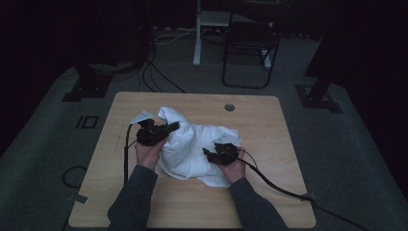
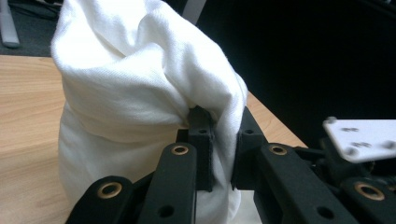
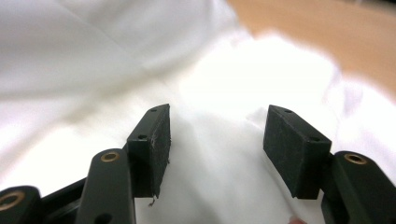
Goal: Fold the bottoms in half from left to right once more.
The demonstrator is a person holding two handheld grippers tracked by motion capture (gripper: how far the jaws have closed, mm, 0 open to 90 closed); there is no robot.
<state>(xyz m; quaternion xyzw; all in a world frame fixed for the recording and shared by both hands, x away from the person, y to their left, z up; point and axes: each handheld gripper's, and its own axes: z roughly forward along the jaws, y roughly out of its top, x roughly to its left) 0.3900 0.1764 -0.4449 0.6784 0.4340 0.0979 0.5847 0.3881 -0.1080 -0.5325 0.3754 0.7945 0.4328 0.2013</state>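
Clearly the work on the white cloth [image 1: 195, 144] was at an early stage: it lay in a rumpled heap near the middle of the desk [image 1: 269, 202], with no flat panel and no neat fold to be seen from the high view. The left gripper [image 1: 169, 128] was clamped on a bunched edge of the fabric; in the left gripper view its pads [image 2: 201, 140] pinched a thick pleat and the cloth stood up from the desk in a tall drape. The right gripper [image 1: 208, 153] rested at the heap's near right side with its jaws apart; in the right gripper view the pads [image 3: 156, 144] stood on either side of a soft ridge of cloth without pressing it. By my judgement, one hold was made and the second was not yet taken, so spreading and any folding remained to be done.
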